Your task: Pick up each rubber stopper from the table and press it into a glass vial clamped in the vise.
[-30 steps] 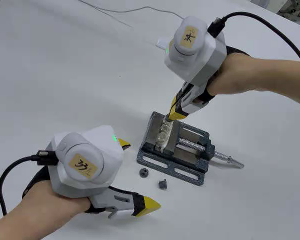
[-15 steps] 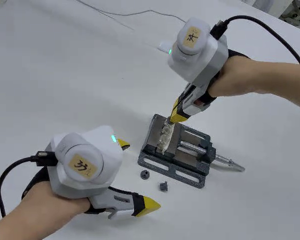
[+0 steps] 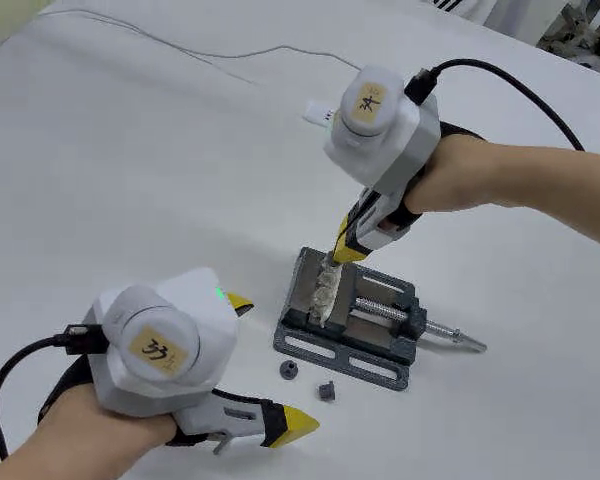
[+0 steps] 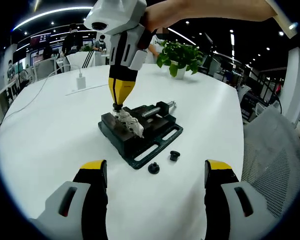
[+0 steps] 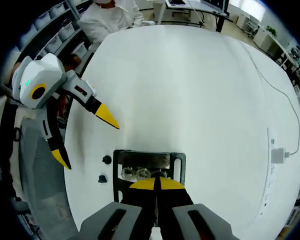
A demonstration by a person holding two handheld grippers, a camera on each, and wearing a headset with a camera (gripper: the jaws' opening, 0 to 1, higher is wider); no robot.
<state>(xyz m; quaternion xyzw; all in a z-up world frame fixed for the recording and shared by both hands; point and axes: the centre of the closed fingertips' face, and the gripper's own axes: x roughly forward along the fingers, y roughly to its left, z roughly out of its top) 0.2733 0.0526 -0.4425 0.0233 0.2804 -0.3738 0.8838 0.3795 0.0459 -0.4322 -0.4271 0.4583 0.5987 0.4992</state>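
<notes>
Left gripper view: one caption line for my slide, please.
Open left claw faces the vise; shut right claw at a clamped vial; two loose stoppers in front.

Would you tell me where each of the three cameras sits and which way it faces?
Head view: on the person's head, facing forward and down at the vise; left hand and right hand show, each holding a gripper.
Left gripper view: on the left gripper, facing along its open jaws toward the vise, with the right gripper over it.
Right gripper view: on the right gripper, facing steeply down past its shut jaws onto the vials.
Shared: all three show the vise and two loose rubber stoppers.
</notes>
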